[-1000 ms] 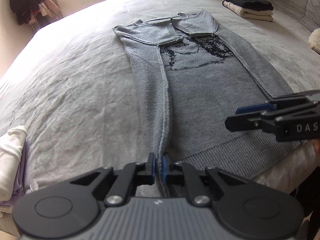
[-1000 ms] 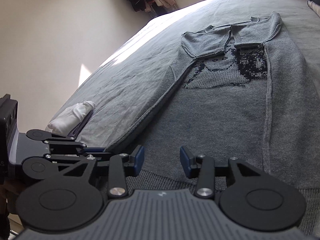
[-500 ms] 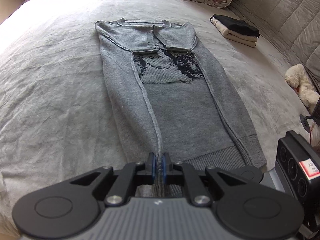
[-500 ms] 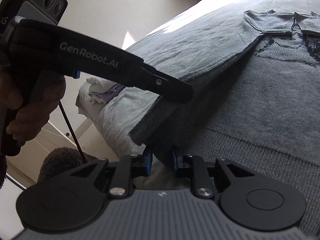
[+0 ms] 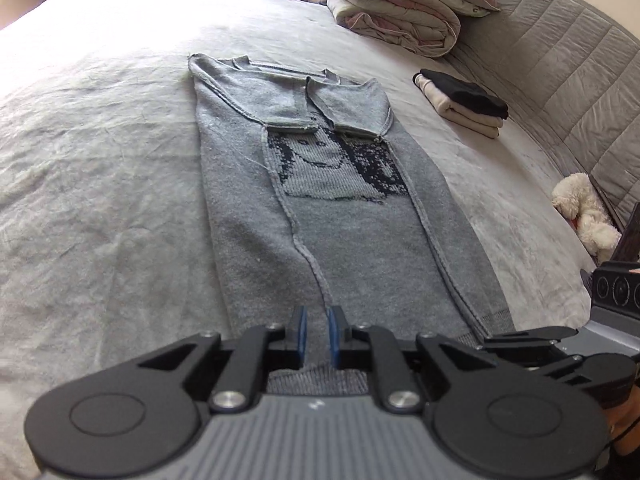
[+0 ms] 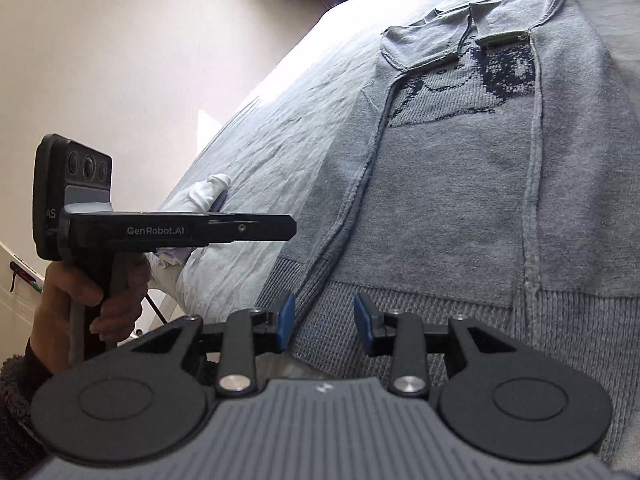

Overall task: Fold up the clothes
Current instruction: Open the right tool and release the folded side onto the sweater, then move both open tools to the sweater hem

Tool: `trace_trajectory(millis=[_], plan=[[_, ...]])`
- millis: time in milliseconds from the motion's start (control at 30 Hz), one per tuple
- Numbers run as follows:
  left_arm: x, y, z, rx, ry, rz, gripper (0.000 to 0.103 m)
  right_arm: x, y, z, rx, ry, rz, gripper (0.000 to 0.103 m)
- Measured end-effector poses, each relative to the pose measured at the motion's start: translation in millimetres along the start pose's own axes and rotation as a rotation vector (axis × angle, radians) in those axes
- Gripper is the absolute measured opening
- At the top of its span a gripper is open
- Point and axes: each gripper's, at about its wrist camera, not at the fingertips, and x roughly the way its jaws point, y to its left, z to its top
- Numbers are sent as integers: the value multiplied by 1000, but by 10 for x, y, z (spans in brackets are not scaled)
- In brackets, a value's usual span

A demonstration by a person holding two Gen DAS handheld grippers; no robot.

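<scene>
Left wrist view: the grey bedcover (image 5: pixel 100 200) fills the nine o'clock side. At centre lies the grey sweater (image 5: pixel 348 240), flat, sleeves folded in over the chest pattern, both side panels folded inward, collar toward twelve o'clock and ribbed hem toward six. At six o'clock the left gripper (image 5: pixel 316 340) is opening its jaws; a narrow gap shows between the blue pads, with the hem's ribbing visible between them, not pressed. Toward one o'clock sit rolled quilts (image 5: pixel 400 8); at two o'clock a small stack of folded clothes (image 5: pixel 464 104); at three o'clock a white plush toy (image 5: pixel 584 216). At four o'clock part of the right gripper (image 5: pixel 532 336) comes in.

Right wrist view: at nine o'clock a hand (image 6: pixel 96 300) holds the left gripper's handle, its fingers seen edge-on near the sweater's hem corner. At six o'clock the right gripper's jaws are opening, pads well apart, hem ribbing lying between them unclamped.
</scene>
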Motion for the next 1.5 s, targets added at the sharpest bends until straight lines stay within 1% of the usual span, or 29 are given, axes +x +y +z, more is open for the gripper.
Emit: trace_trajectory(millis=[67, 133, 233, 300, 367, 400, 433, 500, 567, 667, 733, 800, 833, 900, 933, 1000, 1067, 1100, 1133, 1200, 1267, 1300, 1367, 1400, 1433, 1467, 1500], plan=[[56, 48, 11, -11, -75, -8, 12, -19, -32, 12, 22, -20, -19, 37], [137, 97, -28, -28, -140, -35, 12, -29, -54, 43, 34, -44, -34, 37], [345, 185, -160, -64, -118, -90, 12, -79, -77, 91, 38, -88, -55, 37], [435, 200, -287, -62, -103, -126, 11, -90, -117, 122, 41, -113, -71, 37], [393, 149, -319, -12, -80, -178, 11, -135, -148, 127, 50, -130, -78, 37], [362, 138, -321, 3, -66, -217, 12, -161, -163, 130, 54, -138, -79, 37], [312, 141, -358, 20, -73, -261, 21, -207, -178, 128, 57, -147, -81, 37], [209, 147, -436, 52, -88, -349, 34, -291, -208, 129, 58, -170, -89, 37], [146, 158, -476, 64, -105, -351, 36, -351, -238, 126, 63, -194, -101, 37], [97, 182, -492, 73, -148, -267, 36, -393, -293, 124, 85, -212, -113, 38], [91, 223, -460, 54, -184, -204, 36, -389, -318, 119, 101, -216, -115, 38], [98, 247, -432, 34, -214, -163, 36, -361, -318, 111, 109, -212, -117, 41], [115, 249, -425, 32, -213, -159, 36, -345, -313, 108, 108, -209, -122, 43], [151, 252, -411, 29, -210, -151, 36, -312, -289, 108, 100, -206, -136, 44], [182, 237, -418, 40, -188, -150, 37, -296, -275, 110, 94, -208, -145, 44], [248, 187, -448, 83, -135, -141, 38, -288, -252, 121, 79, -222, -165, 44], [230, 125, -473, 133, -142, -119, 38, -285, -238, 134, 70, -234, -184, 45], [206, 105, -470, 136, -137, -120, 38, -287, -241, 136, 73, -238, -189, 46], [180, 105, -453, 127, -142, -133, 39, -291, -252, 138, 80, -240, -190, 47], [126, 98, -385, 120, -182, -141, 39, -295, -281, 148, 98, -240, -187, 47], [105, 90, -277, 99, -223, -95, 39, -297, -308, 161, 115, -241, -184, 48], [119, 87, -196, 89, -229, -70, 37, -298, -320, 172, 122, -243, -181, 48], [176, 83, -34, 79, -237, -23, 37, -299, -340, 202, 137, -247, -174, 48], [219, 81, 47, 80, -239, -3, 33, -301, -346, 216, 142, -249, -172, 48], [285, 93, 119, 79, -238, 14, 27, -307, -345, 229, 145, -249, -170, 48], [356, 108, 181, 71, -232, 29, 23, -312, -344, 239, 146, -248, -170, 48], [441, 126, 247, 54, -227, 45, 17, -316, -340, 248, 146, -245, -170, 48]])
